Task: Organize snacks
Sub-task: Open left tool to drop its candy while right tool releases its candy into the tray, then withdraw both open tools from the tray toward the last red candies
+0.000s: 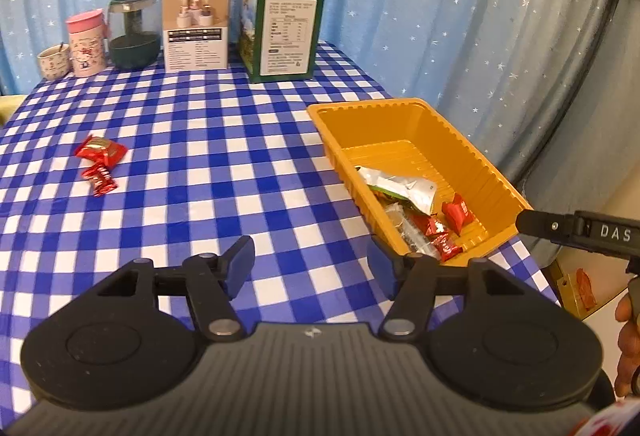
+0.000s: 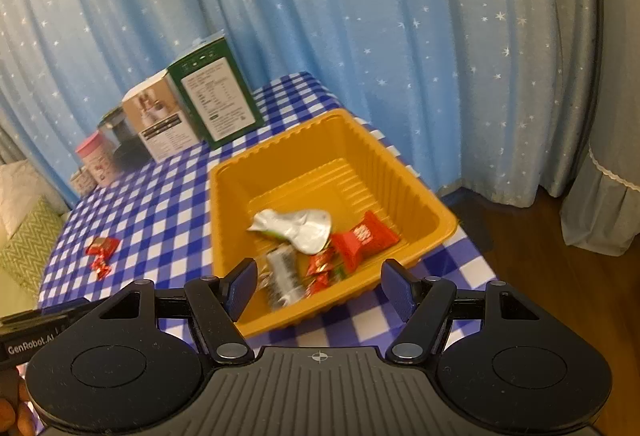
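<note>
An orange plastic tray (image 1: 472, 139) (image 2: 232, 203) stands at the right of the checked table. It holds a silver-green packet (image 1: 404, 185) (image 2: 298, 226), a clear wrapped snack (image 2: 282, 276) and several red candies (image 1: 456, 213) (image 2: 362, 240). Two red snack packets (image 1: 101, 151) (image 2: 102, 248) lie on the cloth at the left. My left gripper (image 1: 312, 262) is open and empty above the cloth near the tray's near corner. My right gripper (image 2: 318, 290) is open and empty above the tray's near edge.
A white box (image 1: 196, 23), a green box (image 1: 280, 23), a dark glass jar (image 1: 132, 31), a pink tin (image 1: 86, 41) and a small cup (image 1: 54, 61) stand along the table's far edge. Blue starred curtains hang behind. The table's right edge drops to a wooden floor (image 2: 540, 268).
</note>
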Demonstrator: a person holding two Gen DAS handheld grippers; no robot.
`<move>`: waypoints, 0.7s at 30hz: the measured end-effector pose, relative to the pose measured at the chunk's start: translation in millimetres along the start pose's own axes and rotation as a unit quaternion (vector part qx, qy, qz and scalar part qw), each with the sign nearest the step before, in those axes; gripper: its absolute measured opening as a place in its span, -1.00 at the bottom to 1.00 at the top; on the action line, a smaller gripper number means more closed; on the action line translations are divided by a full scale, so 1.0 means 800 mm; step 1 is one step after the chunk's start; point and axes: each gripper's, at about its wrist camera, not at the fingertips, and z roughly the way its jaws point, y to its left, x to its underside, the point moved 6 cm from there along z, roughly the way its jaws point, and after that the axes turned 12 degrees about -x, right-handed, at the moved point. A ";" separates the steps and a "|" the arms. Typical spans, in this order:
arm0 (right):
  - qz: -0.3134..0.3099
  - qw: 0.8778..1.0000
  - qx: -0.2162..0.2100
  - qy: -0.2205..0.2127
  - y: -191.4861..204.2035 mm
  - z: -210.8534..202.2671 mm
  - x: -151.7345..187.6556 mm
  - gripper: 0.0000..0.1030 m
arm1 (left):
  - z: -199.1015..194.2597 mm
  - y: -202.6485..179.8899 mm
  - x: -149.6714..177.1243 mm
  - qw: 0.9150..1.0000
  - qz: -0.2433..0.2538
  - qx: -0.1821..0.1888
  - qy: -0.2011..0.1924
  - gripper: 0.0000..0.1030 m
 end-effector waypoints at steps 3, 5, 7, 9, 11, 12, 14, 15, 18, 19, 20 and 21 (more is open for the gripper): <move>-0.008 1.000 -0.003 0.005 0.015 -0.005 0.008 0.33 | -0.012 0.011 0.004 1.000 -0.004 -0.008 -0.003 0.29; -0.012 1.000 -0.007 0.008 0.024 -0.007 0.013 0.33 | -0.020 0.018 0.006 1.000 -0.007 -0.013 -0.005 0.31; -0.017 1.000 -0.010 0.009 0.034 -0.010 0.016 0.33 | -0.027 0.026 0.008 1.000 -0.009 -0.019 -0.005 0.32; -0.023 1.000 -0.014 0.012 0.043 -0.011 0.020 0.33 | -0.034 0.035 0.010 1.000 -0.012 -0.023 -0.007 0.36; -0.028 0.999 -0.016 0.014 0.051 -0.012 0.023 0.33 | -0.041 0.044 0.012 0.999 -0.018 -0.027 -0.008 0.42; -0.030 0.999 -0.018 0.015 0.056 -0.013 0.025 0.33 | -0.043 0.048 0.014 0.999 -0.021 -0.028 -0.009 0.44; -0.036 0.999 -0.021 0.018 0.065 -0.013 0.027 0.33 | -0.049 0.055 0.016 0.999 -0.023 -0.031 -0.009 0.45; -0.040 0.999 -0.023 0.020 0.069 -0.013 0.028 0.33 | -0.051 0.059 0.018 0.999 -0.025 -0.033 -0.010 0.48; -0.049 0.998 -0.027 0.023 0.080 -0.013 0.031 0.33 | -0.058 0.070 0.022 0.999 -0.032 -0.038 -0.012 0.56; -0.052 0.998 -0.028 0.025 0.083 -0.013 0.032 0.33 | -0.060 0.074 0.023 0.998 -0.034 -0.041 -0.012 0.57; -0.054 0.998 -0.029 0.026 0.085 -0.013 0.033 0.33 | -0.061 0.078 0.024 0.998 -0.037 -0.042 -0.013 0.57; -0.057 0.998 -0.031 0.028 0.088 -0.012 0.035 0.33 | -0.063 0.082 0.025 0.998 -0.038 -0.042 -0.013 0.58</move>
